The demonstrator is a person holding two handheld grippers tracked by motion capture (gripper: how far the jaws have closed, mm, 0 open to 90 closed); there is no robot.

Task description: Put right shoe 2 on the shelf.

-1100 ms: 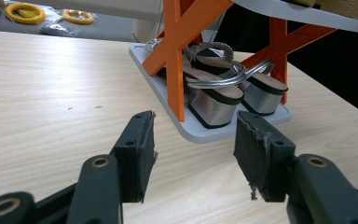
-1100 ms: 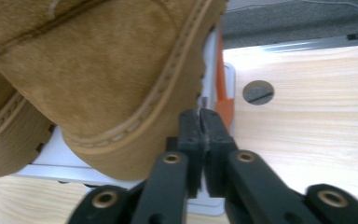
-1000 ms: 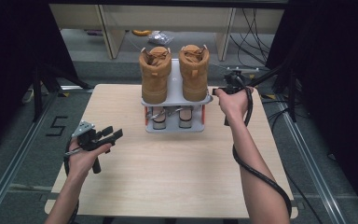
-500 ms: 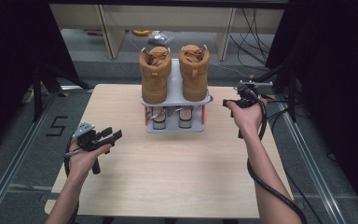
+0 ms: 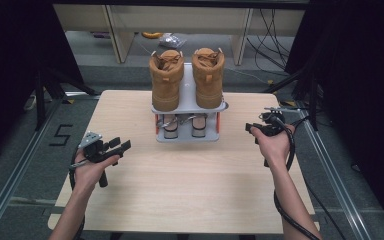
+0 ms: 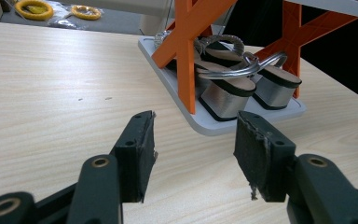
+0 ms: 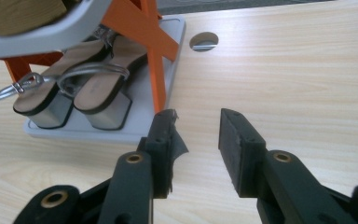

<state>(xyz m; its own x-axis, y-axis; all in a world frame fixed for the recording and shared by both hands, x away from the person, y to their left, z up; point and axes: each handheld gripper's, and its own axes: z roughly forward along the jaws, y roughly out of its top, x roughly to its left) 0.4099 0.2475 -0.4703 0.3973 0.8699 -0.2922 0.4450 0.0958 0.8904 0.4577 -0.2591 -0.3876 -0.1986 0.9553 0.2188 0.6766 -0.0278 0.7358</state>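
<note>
- High view: the two-tier shoe rack (image 5: 189,137) stands at the bench's (image 5: 190,195) far middle, tan boots (image 5: 166,80) on top, silver block-heeled sandals (image 5: 182,126) beneath.
- Right gripper (image 5: 254,132) sits just right of the rack, empty jaws having just been spreading, likely lining up on the sandals.
- Left gripper (image 5: 122,146) waits well apart, released and empty.

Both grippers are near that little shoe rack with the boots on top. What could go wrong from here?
The tan boots stand tall on the top shelf of the narrow rack, so a nudge from the right gripper, whose jaws have just been opening with nothing between them, might topple them. The silver sandals sit behind orange cross braces, which could snag a jaw reaching in.
</note>
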